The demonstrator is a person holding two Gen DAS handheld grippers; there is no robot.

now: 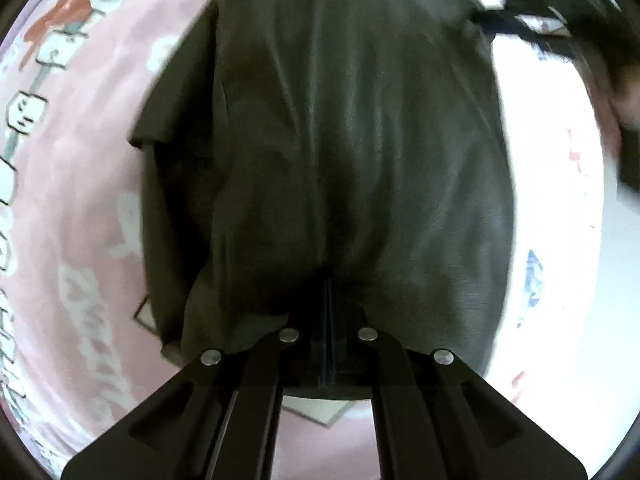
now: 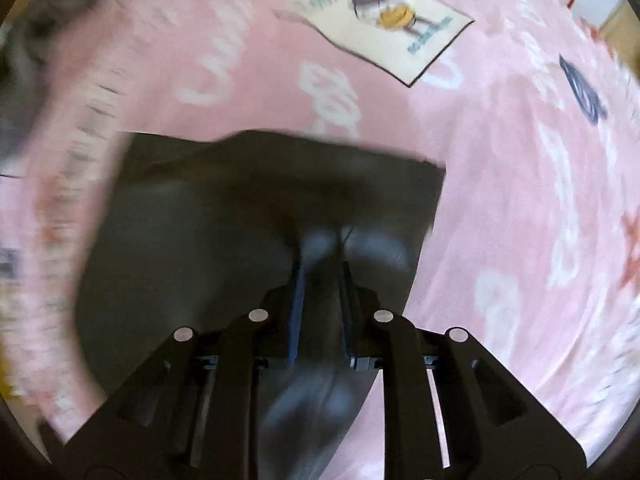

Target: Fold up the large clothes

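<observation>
The left tongs [image 1: 329, 280] are pressing their two fingers tightly together, and a bunch of the dark garment [image 1: 340, 140] is being pinched right at their tips. From that pinch the cloth is spreading forward and to both sides of the left tongs, filling the middle of the left wrist view. It is looking dark olive-grey, with long soft creases running away from the tips. Left of the tongs, a second layer with a corner is sticking out from under the top layer.

The right tongs [image 2: 322, 256] are holding their fingers a little apart, and a fold of the same garment [image 2: 224, 240] is sitting between them and is being gripped there. The cloth is passing under these tongs and hanging down below them, and most of it is lying ahead and to the left of the tips. Its far edge is running almost straight across, ending in a sharp corner ahead and to the right. This view is blurred, so finer creases cannot be told.

Under and beyond the garment, a pink bed cover [image 2: 520, 200] with white lettering is lying on all sides. Far ahead of the right tongs, a cream printed patch [image 2: 392, 36] with a cartoon figure is showing on the cover.
</observation>
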